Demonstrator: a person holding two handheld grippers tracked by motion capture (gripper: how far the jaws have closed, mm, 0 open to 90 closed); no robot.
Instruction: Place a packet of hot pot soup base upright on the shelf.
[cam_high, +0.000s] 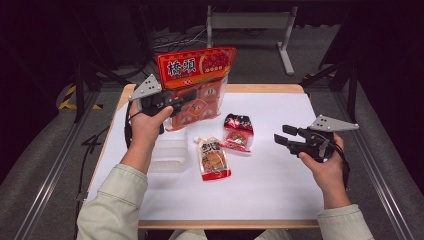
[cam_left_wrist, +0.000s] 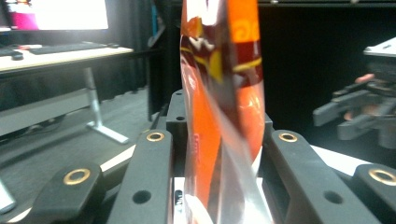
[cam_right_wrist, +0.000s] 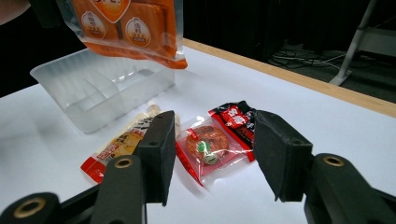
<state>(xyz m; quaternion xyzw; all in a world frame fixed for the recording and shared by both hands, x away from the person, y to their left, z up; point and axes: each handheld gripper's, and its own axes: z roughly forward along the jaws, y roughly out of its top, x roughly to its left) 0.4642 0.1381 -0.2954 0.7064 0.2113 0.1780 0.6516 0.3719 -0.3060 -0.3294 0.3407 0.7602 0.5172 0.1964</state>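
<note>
Your right gripper hovers low over table, jaws apart, gripping nothing; small red packet lies on table just beyond them, sauce pouch beside it. Your left gripper clamps big orange snack bag, lifted upright above clear plastic tray

A clear plastic tray sits on the white table, and just beside it lies a pouch with an orange and cream label, its cap end toward the tray. Touching that pouch on its other side is a small red and black packet with a clear window showing something round and orange. Behind the table stands a grey metal frame on the dark floor, with cables trailing near it.
</note>
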